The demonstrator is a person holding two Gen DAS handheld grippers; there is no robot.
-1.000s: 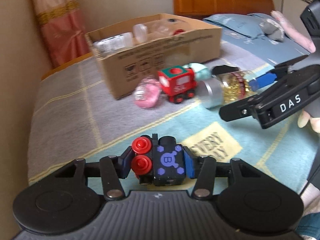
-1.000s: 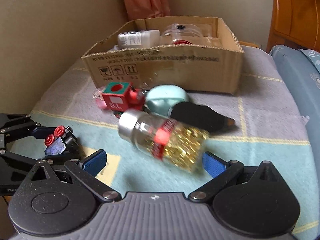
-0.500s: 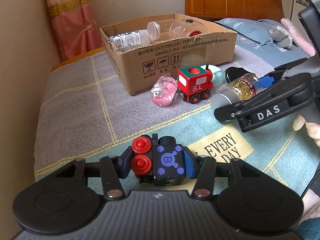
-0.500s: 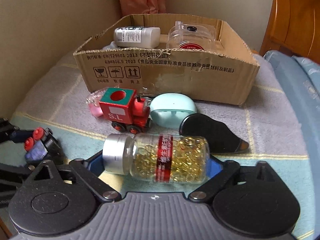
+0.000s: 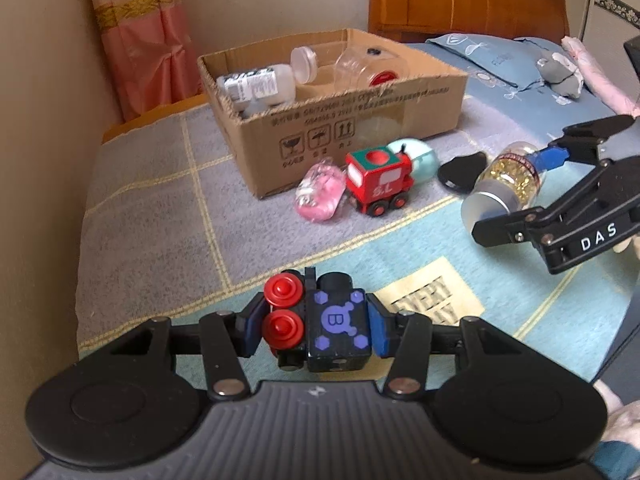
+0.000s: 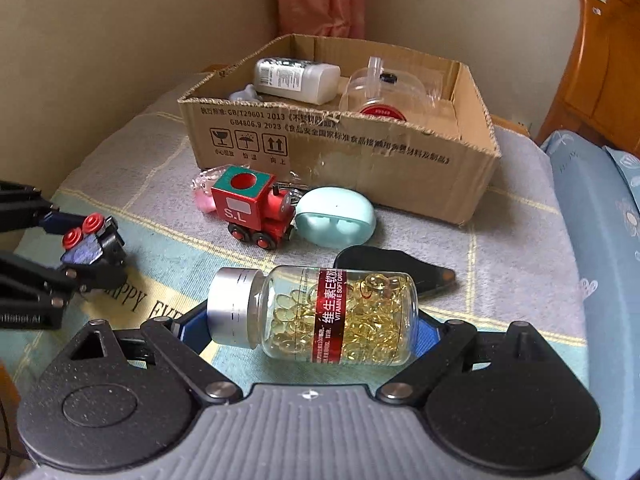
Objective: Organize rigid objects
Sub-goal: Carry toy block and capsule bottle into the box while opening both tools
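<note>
Now the left gripper [image 5: 316,322] squeezes a black toy train car [image 5: 320,320] tight. Meanwhile the right gripper [image 6: 312,322] hugs a vitamin E capsule bottle [image 6: 316,314] end to end, lifted above the blanket [image 6: 516,256], likely headed for the cardboard box [image 6: 344,152].

toys crowd box [image 6: 340,152] front, blanket [image 6: 516,240] beside free

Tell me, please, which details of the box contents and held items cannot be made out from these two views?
- Cardboard box: its floor is hidden by the near wall in both views.
- Clear jar in the box: outline lost in glare, right view.
- Capsule bottle: its underside and the right tongs' pads are hidden behind it.
- Black toy block: underside hidden, left view.
</note>
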